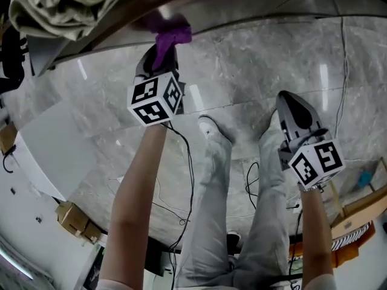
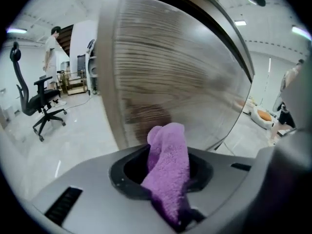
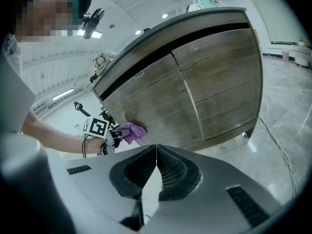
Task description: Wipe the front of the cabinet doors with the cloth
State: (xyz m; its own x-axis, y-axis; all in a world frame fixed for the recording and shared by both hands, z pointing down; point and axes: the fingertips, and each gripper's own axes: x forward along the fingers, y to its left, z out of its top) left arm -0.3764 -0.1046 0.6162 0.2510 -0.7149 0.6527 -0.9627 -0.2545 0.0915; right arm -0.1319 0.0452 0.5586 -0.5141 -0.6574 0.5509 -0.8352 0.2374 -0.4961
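Here, at far left, the left gripper (image 1: 158, 58) is clamping a bunched purple cloth (image 1: 172, 36) between its jaws. It is pressing the free tuft against the left cabinet door (image 3: 146, 101), toward that door's lower outer corner. Farther right, nothing is touching the right cabinet door (image 3: 224, 77). The right gripper (image 3: 156, 165) is hanging well apart from the cabinet, its jaws meeting with nothing between them.

Risk, as judged: only a short tuft is projecting past the jaws. Drag along the wood may therefore be working the cloth loose. If the tuft folds back, the hard jaw tips may be scraping the door.

Limits of view: the head view is cutting off nearly all of the door fronts. The left gripper view is showing the wood blurred, so the exact contact patch is staying unclear.
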